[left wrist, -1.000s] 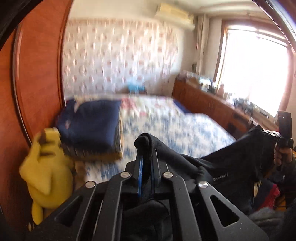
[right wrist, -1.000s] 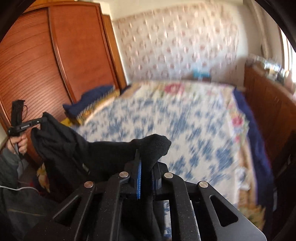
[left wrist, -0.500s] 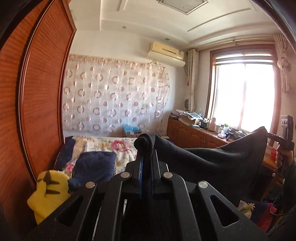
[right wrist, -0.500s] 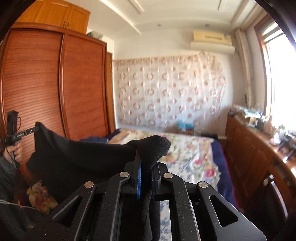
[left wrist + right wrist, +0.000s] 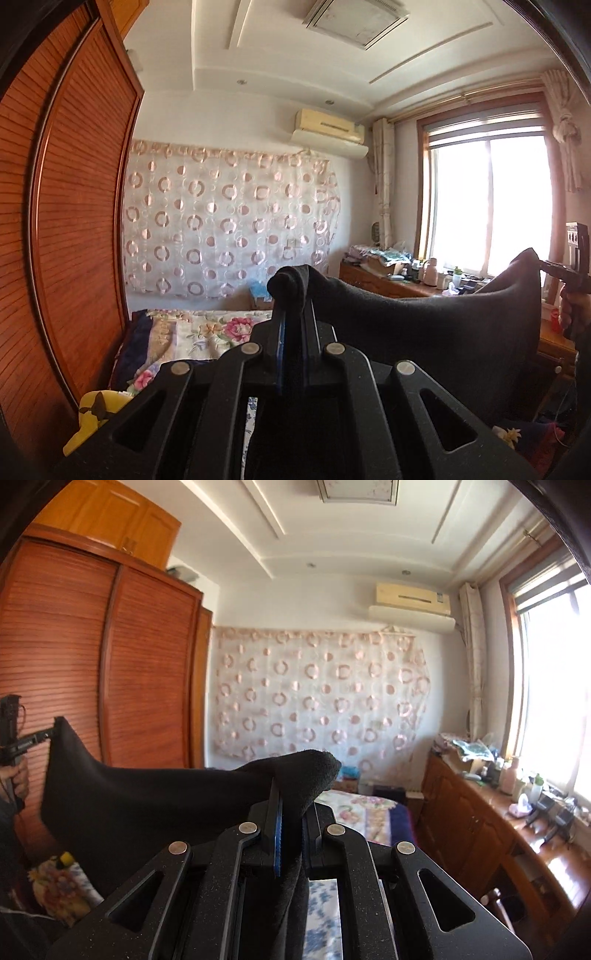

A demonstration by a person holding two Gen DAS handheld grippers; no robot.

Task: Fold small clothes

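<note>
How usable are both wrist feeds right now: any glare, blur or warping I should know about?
Left wrist view: sharp, but the bright window blows out, and the black fabric garment shows little detail. Right wrist view: also sharp, window glare at the right edge; fisheye bends the brown slatted wardrobe.

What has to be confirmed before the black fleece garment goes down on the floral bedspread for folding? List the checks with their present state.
1. Left gripper clamped on a corner of the black fleece garment: ok.
2. Right gripper clamped on the other corner: ok.
3. Top edge spread between the two grippers: ok, though it sags in the middle.
4. Garment hanging free, without twists: cannot tell, the lower part is hidden behind the grippers.
5. Floral bedspread free where the garment would land: cannot tell, only its far end shows.
6. Yellow plush toy clear of the landing spot: ok, it sits by the wooden wardrobe.
</note>
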